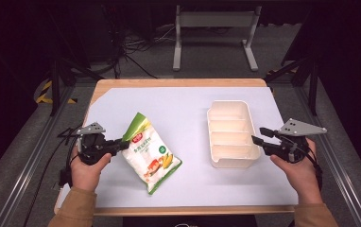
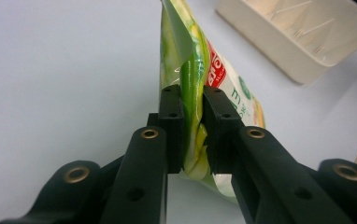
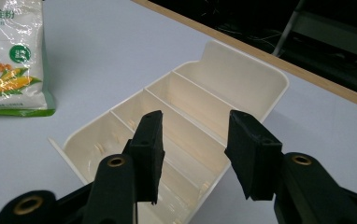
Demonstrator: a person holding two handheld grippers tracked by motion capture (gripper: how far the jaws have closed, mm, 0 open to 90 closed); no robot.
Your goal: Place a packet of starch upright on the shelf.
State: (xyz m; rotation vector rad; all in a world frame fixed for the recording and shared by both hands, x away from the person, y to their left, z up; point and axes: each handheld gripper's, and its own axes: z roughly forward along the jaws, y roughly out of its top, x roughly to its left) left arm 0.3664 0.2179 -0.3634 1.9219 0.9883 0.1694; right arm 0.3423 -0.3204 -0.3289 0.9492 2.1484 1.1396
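Observation:
A white and green snack bag [image 1: 150,151] printed with corn lies on the white table sheet left of centre, its near-left edge lifted. My left gripper [image 1: 124,144] is shut on that green edge. The left gripper view shows the pads [image 2: 174,121] pinching the bag's folded seam [image 2: 193,84]. A cream tray [image 1: 211,127] with several dividers stands right of centre. My right gripper [image 1: 259,135] is open at the tray's right wall. In the right gripper view, its jaws [image 3: 193,144] stand either side of that wall [image 3: 242,135] without pressing it. The bag [image 3: 13,60] lies beyond.
A white sheet [image 1: 188,104] covers the wooden table, whose bare edge [image 1: 178,82] shows at the back. A grey metal frame [image 1: 214,21] stands on the floor behind the table. The cream tray [image 2: 279,60] lies beyond the bag in the left gripper view.

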